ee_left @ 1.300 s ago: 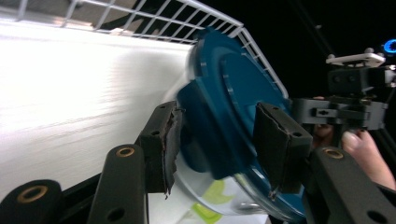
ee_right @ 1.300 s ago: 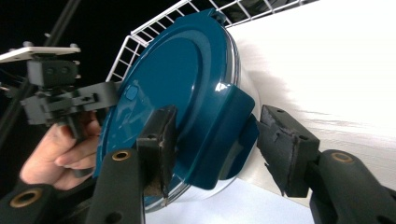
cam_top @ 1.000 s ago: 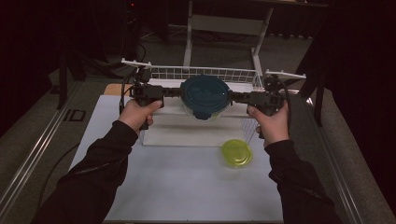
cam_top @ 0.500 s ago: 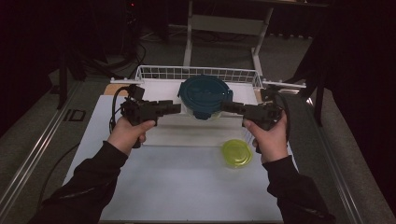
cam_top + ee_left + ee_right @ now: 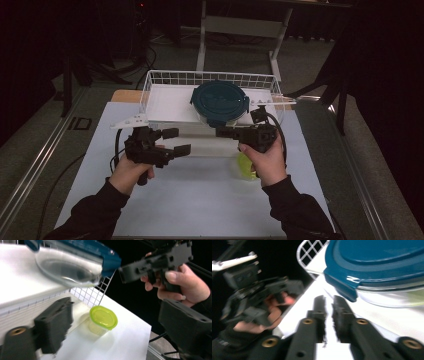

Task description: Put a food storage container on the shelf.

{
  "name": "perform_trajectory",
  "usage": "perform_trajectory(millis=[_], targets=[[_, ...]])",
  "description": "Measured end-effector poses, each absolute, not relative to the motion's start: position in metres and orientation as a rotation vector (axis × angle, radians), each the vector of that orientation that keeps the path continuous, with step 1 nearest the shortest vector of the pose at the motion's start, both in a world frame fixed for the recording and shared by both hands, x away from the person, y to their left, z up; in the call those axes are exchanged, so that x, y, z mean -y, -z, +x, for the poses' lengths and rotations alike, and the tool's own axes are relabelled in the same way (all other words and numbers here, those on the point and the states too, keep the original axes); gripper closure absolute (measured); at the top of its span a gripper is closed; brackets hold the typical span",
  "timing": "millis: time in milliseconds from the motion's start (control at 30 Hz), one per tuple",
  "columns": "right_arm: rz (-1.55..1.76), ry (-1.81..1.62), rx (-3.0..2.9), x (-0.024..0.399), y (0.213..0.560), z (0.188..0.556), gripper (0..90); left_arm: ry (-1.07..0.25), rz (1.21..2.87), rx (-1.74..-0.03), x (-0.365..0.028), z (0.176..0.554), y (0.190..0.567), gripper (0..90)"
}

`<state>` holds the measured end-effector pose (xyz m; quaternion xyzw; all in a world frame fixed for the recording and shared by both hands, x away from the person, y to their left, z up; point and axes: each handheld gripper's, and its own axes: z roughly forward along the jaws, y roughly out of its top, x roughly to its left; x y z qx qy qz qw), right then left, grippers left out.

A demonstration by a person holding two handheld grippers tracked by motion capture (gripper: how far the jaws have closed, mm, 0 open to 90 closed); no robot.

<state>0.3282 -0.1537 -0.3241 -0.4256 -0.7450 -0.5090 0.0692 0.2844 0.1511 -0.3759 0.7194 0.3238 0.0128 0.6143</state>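
Two grippers are off the container now, neither holding anything. Left gripper (image 5: 176, 141) has just been opening; jaws spread wide, nothing between them. Right gripper (image 5: 221, 131) has just been closing; jaws nearly touching in the right gripper view, nothing pinched. Glass bowl (image 5: 220, 116) with teal lid (image 5: 219, 98) sits in the white wire basket (image 5: 150, 82) at the table's 12 o'clock, toward the basket's front rail and tilted in the left gripper view, so it may be resting on the rim rather than flat on the basket floor; can't confirm contact there. From the right gripper the lid is at about 11 o'clock, just beyond its tips; the teal lid tab (image 5: 340, 287) shows close at 1 o'clock over the closed jaws. From the left gripper the bowl is at about 1 o'clock, well apart. Small lime-lidded tub (image 5: 103, 317) sits on the table by the right hand (image 5: 264, 160), at the bowl's 5 o'clock. My read: placement step is ending, release looks done. To finish it well: back both tools away level, don't clip the lid tab or the basket wire, and check the bowl is stable before leaving. If it rocks, re-grip at the lid edges from both sides and seat it deeper.
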Motion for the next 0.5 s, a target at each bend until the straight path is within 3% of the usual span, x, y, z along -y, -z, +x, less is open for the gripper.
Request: perform_trajectory(millis=[67,500], targets=[[-1.311,1.525,2.249,0.153,0.326,0.330,89.4,-0.053,1.669,-0.776,-0.150,0.279,0.382,0.0],[-1.389,1.516,2.233,0.151,0.329,0.348,89.8,-0.206,1.700,-0.766,-0.135,0.247,0.415,0.0]])
